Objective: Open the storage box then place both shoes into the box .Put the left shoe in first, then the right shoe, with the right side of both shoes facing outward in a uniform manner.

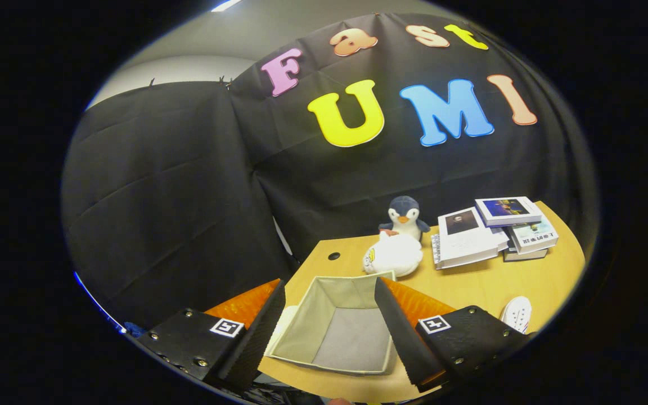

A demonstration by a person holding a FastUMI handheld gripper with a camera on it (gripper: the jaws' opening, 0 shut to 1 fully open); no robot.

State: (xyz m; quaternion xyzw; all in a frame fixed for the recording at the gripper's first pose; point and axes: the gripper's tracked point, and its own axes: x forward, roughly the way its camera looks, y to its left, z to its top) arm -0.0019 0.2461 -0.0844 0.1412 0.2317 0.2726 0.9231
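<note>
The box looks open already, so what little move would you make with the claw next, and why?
Probably swing the claw toward the white shoe lying just beyond its right finger. The storage box sits open and empty between the spread fingers, which grip nothing, so fetching a shoe seems next. Whether this is the left shoe cannot be told.

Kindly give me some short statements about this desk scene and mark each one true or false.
1. The storage box is open and has no shoe inside. True.
2. The gripper is shut on a shoe. False: its fingers are spread apart, holding nothing, with the box between them.
3. A toy penguin stands beyond the box. True.
4. A white shoe lies inside the box. False: it lies on the desk, beside the box.
5. The books are stacked on the floor. False: they lie on the desk.
</note>
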